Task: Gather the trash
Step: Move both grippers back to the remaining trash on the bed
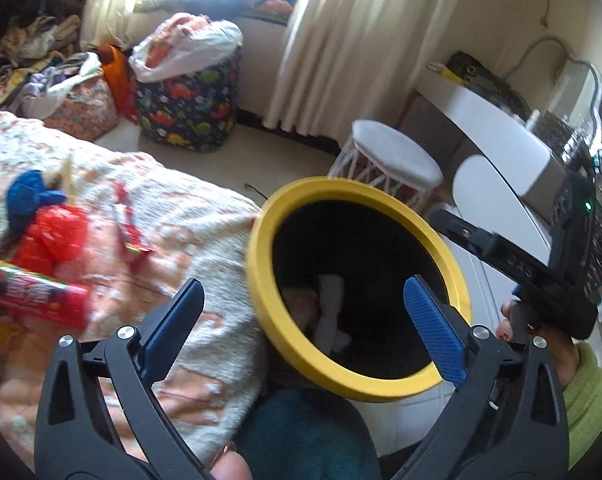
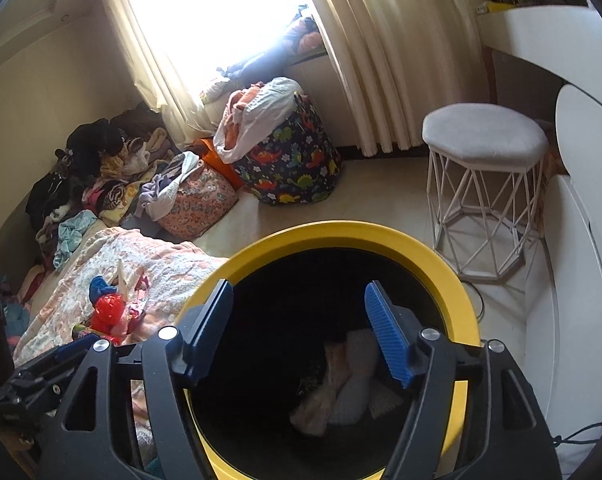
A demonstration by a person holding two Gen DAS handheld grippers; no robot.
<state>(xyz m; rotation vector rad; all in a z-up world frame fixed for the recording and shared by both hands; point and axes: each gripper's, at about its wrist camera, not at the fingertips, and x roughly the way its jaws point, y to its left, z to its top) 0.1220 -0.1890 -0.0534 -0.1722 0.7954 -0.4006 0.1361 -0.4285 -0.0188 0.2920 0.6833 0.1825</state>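
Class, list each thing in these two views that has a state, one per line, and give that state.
Left gripper: jaws open, nothing between them.
Right gripper: jaws open, empty, over the bin's mouth.
Yellow-rimmed bin: lidless, pale crumpled scraps at the bottom.
Red wrapper: lying on the blanket, not collected.
Red bag: crumpled on the blanket.
Blue bag: crumpled beside it.
Curtains: parted.

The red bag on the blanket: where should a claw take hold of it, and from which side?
Probably by the crumpled top of the red bag, coming from above. It is bunched into raised folds that open jaws could close across, while the blue bag and the red wrapper crowd its sides on the blanket.
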